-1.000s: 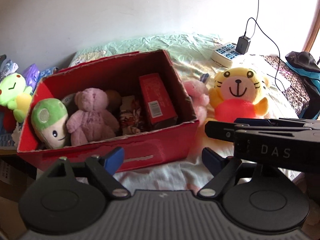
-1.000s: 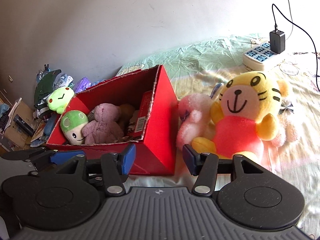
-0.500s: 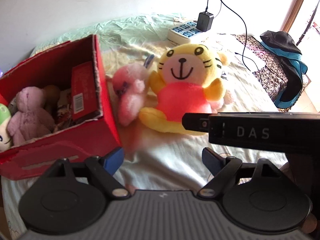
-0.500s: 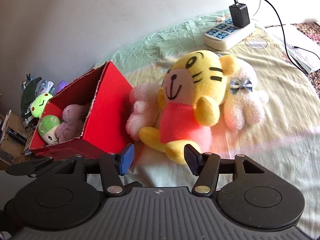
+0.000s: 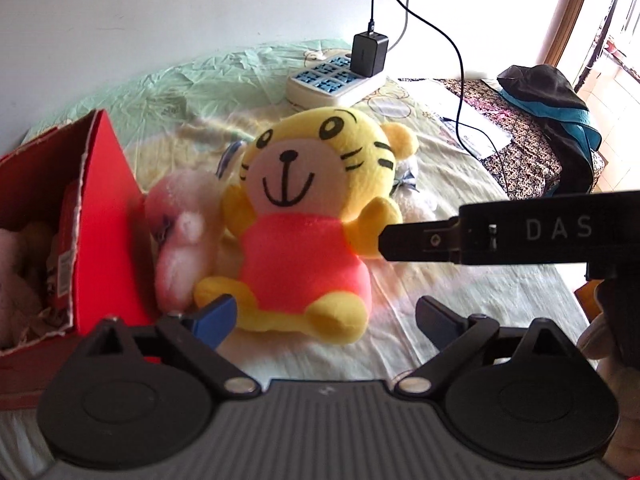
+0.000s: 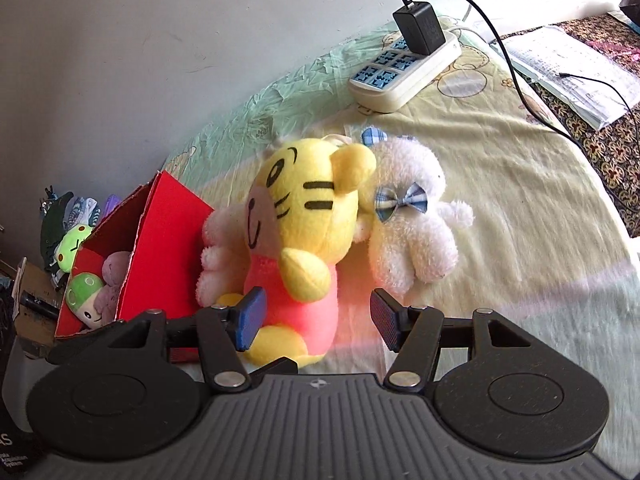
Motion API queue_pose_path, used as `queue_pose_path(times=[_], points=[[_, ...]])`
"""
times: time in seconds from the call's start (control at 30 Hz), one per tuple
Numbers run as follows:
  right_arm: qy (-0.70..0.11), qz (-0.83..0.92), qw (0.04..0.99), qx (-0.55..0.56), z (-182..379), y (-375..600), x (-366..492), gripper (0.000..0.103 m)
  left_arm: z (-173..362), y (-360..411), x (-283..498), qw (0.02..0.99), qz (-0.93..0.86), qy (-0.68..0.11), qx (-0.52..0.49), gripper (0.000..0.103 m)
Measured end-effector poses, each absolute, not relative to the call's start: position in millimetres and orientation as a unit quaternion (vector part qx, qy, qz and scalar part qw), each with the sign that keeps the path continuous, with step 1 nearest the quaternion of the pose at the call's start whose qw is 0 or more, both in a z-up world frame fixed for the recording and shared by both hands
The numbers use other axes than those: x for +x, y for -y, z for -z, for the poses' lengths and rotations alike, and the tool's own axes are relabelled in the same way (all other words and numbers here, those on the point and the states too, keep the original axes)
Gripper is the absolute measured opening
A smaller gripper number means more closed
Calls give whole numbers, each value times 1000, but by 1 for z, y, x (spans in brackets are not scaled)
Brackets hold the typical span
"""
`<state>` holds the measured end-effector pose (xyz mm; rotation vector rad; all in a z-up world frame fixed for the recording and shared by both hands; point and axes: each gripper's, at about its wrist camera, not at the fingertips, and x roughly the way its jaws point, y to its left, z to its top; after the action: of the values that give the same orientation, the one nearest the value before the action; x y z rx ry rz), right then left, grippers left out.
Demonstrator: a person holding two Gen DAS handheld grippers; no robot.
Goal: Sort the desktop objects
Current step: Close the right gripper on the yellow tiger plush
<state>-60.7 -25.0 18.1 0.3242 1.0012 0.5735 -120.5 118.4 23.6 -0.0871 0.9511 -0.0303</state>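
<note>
Left gripper (image 5: 326, 316): jaws released, just opened wider, nothing pressed between them; the tiger plush's (image 5: 304, 216) feet lie in the gap. Right gripper (image 6: 318, 322): jaws released, also just opening, flanking the tiger's lower body without pressing it. The tiger sits upright on the bed sheet (image 6: 520, 208). Against its one side leans a pink plush (image 5: 182, 232), which touches the red box (image 5: 106, 216) wall. Against its other side, a white bear (image 6: 412, 228) with a plaid bow. Behind the tiger: a power strip (image 6: 404, 68) with a black charger (image 6: 420, 26).
</note>
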Motion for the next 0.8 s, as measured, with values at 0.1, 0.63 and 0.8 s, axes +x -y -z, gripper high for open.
queue_pose_path(times=[0.1,0.63,0.8], points=[[-471,-282,822,150,-19,22,-43,61,-20,-120,-109,891,17,-452,-48,97],[-507,-322,784,159,7,-10,9,67,10,-132,-72,876,-13,-469,-108,92],[-519,-324,774,165,15,-14,16,69,12,-133,-68,875,-25,-470,-110,89]])
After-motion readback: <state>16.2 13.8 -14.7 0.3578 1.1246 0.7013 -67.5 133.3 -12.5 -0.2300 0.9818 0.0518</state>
